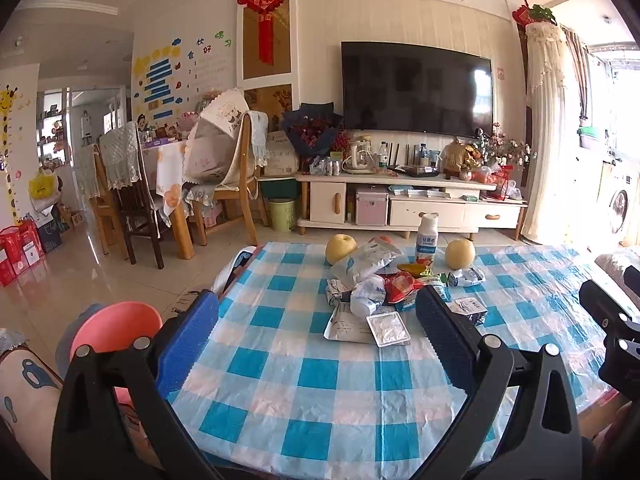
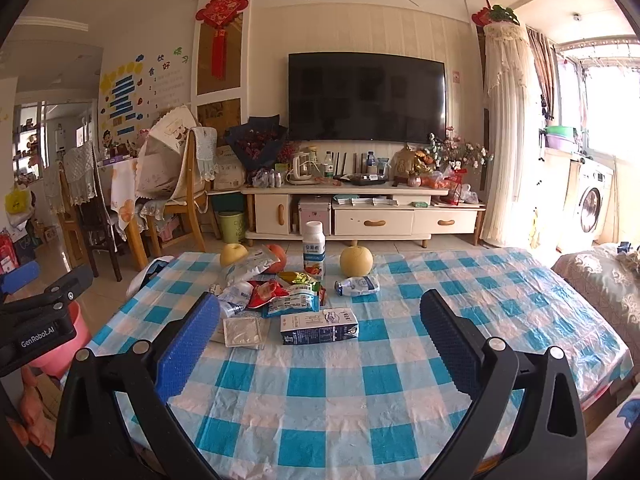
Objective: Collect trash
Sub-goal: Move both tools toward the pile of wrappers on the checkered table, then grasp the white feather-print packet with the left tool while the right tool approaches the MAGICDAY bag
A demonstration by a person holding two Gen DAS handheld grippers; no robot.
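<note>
A heap of wrappers (image 1: 372, 284) (image 2: 272, 292) lies on the far half of the blue-checked table (image 1: 304, 384) (image 2: 344, 392): crumpled white packets, a red snack bag (image 1: 400, 286) (image 2: 264, 290), a silver foil tray (image 1: 388, 328) (image 2: 242, 332) and a flattened dark milk carton (image 2: 318, 326) (image 1: 472, 308). A white bottle (image 1: 426, 240) (image 2: 313, 250) stands upright behind them. My left gripper (image 1: 318, 328) hangs open over the near table, short of the heap. My right gripper (image 2: 320, 328) is open too, with the carton seen between its fingers farther off.
Two yellow pears (image 1: 340, 248) (image 1: 460, 254) and a peach (image 2: 276, 262) sit beside the heap. A pink bin (image 1: 116, 332) (image 2: 60, 344) stands on the floor left of the table. Chairs and a TV cabinet (image 2: 344, 208) stand behind; a sofa (image 2: 600, 280) is on the right.
</note>
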